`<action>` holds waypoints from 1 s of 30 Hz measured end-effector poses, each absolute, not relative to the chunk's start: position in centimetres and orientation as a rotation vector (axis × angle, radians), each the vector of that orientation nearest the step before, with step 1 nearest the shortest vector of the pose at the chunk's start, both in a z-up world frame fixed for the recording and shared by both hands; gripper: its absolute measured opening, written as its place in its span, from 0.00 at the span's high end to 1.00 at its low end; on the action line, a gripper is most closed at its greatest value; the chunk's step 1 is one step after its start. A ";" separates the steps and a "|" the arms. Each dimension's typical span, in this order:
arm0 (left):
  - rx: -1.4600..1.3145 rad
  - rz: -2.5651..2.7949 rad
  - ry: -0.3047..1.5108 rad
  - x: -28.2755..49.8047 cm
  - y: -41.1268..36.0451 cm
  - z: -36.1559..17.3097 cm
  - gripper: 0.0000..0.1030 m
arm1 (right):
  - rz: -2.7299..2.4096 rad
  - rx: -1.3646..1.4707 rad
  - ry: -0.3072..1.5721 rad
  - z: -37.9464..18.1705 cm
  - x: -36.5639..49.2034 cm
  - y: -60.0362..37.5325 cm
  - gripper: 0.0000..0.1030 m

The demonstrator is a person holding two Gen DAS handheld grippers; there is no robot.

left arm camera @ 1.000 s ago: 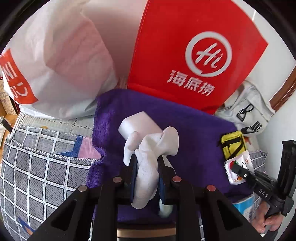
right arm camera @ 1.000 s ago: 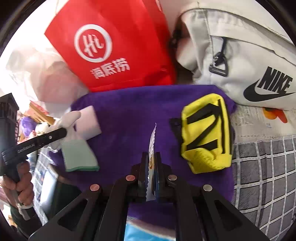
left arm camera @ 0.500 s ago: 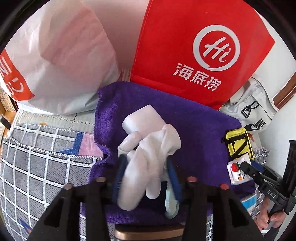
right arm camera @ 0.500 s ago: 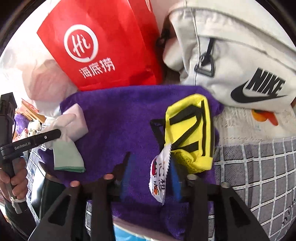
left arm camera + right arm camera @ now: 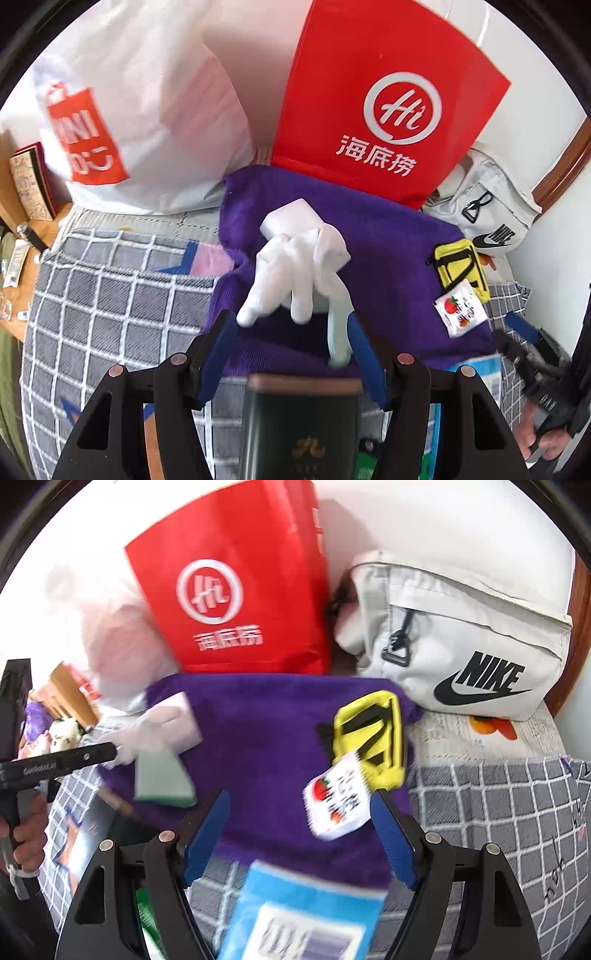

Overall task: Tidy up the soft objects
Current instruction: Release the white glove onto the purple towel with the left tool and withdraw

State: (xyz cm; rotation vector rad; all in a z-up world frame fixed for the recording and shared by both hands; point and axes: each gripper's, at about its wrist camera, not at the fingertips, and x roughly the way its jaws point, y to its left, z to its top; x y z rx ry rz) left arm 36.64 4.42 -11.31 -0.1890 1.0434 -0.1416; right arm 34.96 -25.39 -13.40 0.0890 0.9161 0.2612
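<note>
A purple towel lies on the checked bed cover. A white glove rests on it, over a white block and a pale green cloth. My left gripper is open and empty, just in front of the glove. A small snack packet lies on the towel against a yellow pouch. My right gripper is open and empty just in front of the packet. The glove and green cloth also show in the right wrist view.
A red paper bag, a white plastic bag and a grey Nike bag stand behind the towel. A dark green tin and a blue packet lie close below the grippers. A checked cover spreads left.
Both grippers have opened and drawn back. The left let go of the white glove, which now lies on the towel. The right let go of the snack packet beside the yellow pouch.
</note>
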 end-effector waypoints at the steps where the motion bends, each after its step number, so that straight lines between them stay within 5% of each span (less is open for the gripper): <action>1: -0.188 -0.141 1.034 36.0 4.5 -10.9 0.41 | 0.268 0.077 0.912 -13.4 34.1 -24.9 0.24; 4: -0.172 -0.138 1.006 33.9 4.7 -9.7 0.41 | 0.290 0.074 0.906 -13.4 32.0 -23.6 0.29; 10: -0.155 -0.157 0.982 29.6 5.4 -8.3 0.41 | 0.393 0.034 0.950 -14.1 27.7 -20.3 0.66; 19: -0.140 -0.178 0.996 24.6 6.6 -9.8 0.41 | 0.461 -0.086 1.015 -16.4 23.8 -15.8 0.68; 23: -0.156 -0.195 1.001 23.4 7.4 -10.5 0.41 | 0.470 -0.136 1.030 -17.3 23.5 -14.4 0.58; 30: -0.176 -0.199 1.007 22.5 8.9 -11.2 0.41 | 0.431 -0.141 1.055 -18.0 25.0 -13.9 0.58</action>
